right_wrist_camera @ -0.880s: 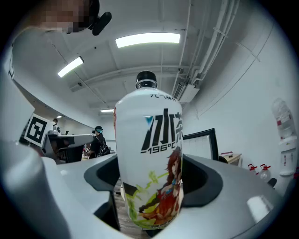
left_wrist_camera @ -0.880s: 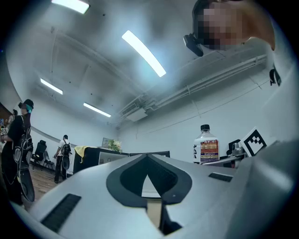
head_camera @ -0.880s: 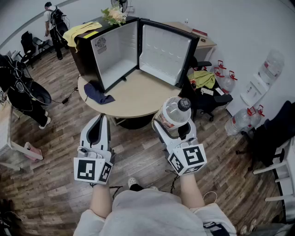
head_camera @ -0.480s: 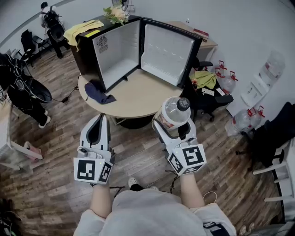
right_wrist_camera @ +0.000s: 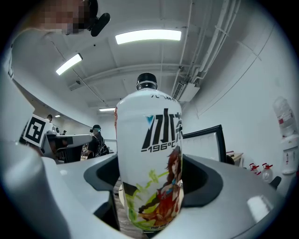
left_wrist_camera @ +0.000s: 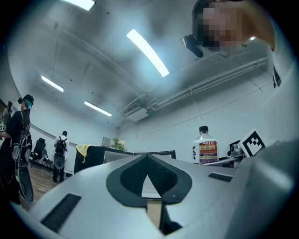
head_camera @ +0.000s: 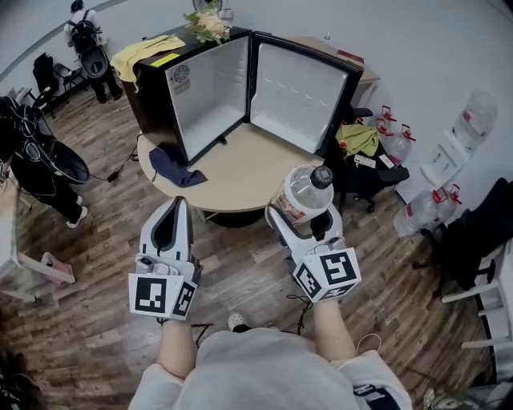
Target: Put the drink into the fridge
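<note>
My right gripper [head_camera: 300, 218] is shut on the drink bottle [head_camera: 303, 193], a clear bottle with a black cap and a printed label [right_wrist_camera: 152, 177]; its jaws hug the bottle's lower body in the right gripper view. The bottle stands upright, just short of the round table's [head_camera: 240, 172] near edge. On the table, the black mini fridge [head_camera: 204, 80] stands with its door [head_camera: 302, 88] swung wide and a bare white inside. My left gripper [head_camera: 168, 228] is shut with nothing in it, left of the bottle, over the wooden floor. The bottle [left_wrist_camera: 204, 147] also shows in the left gripper view.
A dark blue cloth [head_camera: 172, 166] lies on the table's left part. A yellow cloth [head_camera: 148, 50] and flowers [head_camera: 206, 24] sit on the fridge top. Water jugs [head_camera: 421, 210] and a dispenser [head_camera: 461, 132] stand at the right. A black chair [head_camera: 365, 172] is behind the table; a person [head_camera: 84, 32] stands far left.
The table and fridge have shifted slightly nearer and lower in the head view. The bottle stays held in my right gripper. The person at far left has shifted.
</note>
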Tool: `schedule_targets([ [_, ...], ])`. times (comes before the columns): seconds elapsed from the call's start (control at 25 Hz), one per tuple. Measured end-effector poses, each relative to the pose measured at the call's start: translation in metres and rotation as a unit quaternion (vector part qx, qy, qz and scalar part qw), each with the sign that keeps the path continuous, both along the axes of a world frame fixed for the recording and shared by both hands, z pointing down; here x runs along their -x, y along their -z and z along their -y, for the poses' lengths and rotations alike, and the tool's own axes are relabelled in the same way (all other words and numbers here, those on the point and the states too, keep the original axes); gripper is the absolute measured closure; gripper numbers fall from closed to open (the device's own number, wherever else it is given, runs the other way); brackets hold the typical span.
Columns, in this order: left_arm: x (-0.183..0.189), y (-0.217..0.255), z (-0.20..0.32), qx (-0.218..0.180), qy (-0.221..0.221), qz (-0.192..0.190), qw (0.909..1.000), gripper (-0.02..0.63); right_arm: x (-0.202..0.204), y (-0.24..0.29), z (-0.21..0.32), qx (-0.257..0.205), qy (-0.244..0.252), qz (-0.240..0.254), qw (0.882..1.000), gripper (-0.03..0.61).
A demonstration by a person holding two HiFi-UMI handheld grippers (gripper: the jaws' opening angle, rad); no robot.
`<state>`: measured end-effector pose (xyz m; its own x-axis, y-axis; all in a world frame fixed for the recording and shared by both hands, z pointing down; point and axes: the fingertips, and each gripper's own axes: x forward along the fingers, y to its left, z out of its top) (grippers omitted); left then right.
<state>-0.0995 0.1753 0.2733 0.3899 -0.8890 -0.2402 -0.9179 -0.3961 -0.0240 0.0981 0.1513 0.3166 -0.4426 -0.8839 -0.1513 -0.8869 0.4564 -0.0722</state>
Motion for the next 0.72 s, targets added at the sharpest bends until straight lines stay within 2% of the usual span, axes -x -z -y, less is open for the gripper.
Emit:
schedule_targets([
  [0.36, 0.035, -0.005, 0.030, -0.003, -0.001, 0.004, 1.0000, 0.606, 0.035, -0.003, 0.033, 0.001, 0.001, 0.011, 1.000, 0.181],
  [0.72, 0.048, -0.007, 0.069, -0.003, 0.001, 0.009, 1.0000, 0.606, 0.054, -0.007, 0.077, 0.010, 0.009, 0.011, 1.000, 0.179],
])
